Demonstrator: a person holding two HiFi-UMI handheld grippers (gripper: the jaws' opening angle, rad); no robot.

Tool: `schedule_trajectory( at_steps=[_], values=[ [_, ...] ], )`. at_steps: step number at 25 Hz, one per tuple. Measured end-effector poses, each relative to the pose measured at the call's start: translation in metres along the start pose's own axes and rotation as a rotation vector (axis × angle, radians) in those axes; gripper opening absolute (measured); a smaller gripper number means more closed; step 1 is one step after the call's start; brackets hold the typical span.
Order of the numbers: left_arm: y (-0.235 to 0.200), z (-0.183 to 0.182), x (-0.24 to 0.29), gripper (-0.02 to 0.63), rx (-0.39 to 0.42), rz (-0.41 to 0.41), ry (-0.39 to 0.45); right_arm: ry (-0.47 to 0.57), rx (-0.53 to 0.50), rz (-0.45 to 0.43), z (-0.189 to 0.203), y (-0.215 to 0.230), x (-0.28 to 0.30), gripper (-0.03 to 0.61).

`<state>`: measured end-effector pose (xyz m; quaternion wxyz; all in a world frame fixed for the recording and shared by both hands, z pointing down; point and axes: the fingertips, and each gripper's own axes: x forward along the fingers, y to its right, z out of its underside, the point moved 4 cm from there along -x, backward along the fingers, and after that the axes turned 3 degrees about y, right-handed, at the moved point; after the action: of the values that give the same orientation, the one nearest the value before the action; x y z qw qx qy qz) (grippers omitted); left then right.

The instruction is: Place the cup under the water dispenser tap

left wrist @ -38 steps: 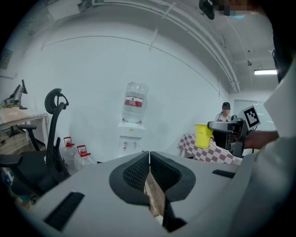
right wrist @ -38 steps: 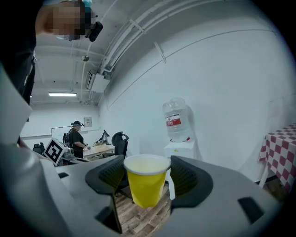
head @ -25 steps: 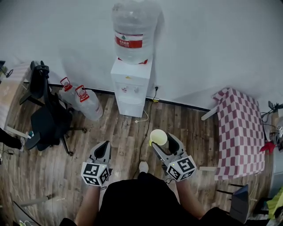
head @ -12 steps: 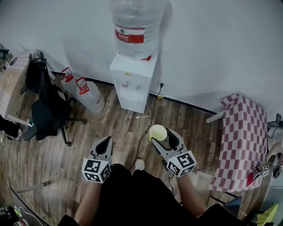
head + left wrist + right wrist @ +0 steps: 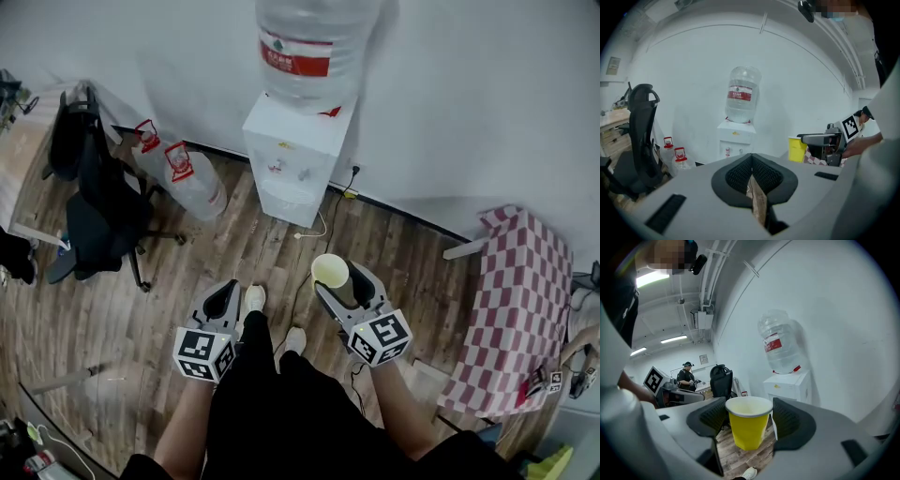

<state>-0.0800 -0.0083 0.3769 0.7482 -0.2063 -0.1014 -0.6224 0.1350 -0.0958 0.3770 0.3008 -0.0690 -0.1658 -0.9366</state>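
A yellow cup (image 5: 748, 423) stands upright between the jaws of my right gripper (image 5: 749, 420), which is shut on it. The head view shows the cup (image 5: 330, 271) held above the wooden floor, with the right gripper (image 5: 343, 285) pointing toward the white water dispenser (image 5: 298, 159). The dispenser carries a big clear bottle (image 5: 314, 52) and stands against the wall, some way ahead; its two taps (image 5: 289, 170) face me. My left gripper (image 5: 221, 300) hangs at the left, shut and empty. In the left gripper view the dispenser (image 5: 737, 140) stands ahead and the cup (image 5: 797, 149) is at the right.
Two spare water bottles (image 5: 181, 178) with red caps lean by the wall left of the dispenser. A black office chair (image 5: 92, 214) stands further left. A table with a red checked cloth (image 5: 510, 309) is at the right. A cable (image 5: 319, 232) runs along the floor.
The person has stepped forward: the dispenser sits nearer and more to the right in the head view. The right gripper keeps its hold on the cup. The left gripper stays shut.
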Motion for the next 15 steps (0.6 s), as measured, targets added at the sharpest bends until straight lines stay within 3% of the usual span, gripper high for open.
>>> schedule_trajectory(
  at_steps=[15],
  values=[
    [-0.089, 0.026, 0.119, 0.015, -0.044, 0.09, -0.074, -0.108, -0.022, 0.094, 0.055, 0.039, 0.156, 0.324]
  ],
)
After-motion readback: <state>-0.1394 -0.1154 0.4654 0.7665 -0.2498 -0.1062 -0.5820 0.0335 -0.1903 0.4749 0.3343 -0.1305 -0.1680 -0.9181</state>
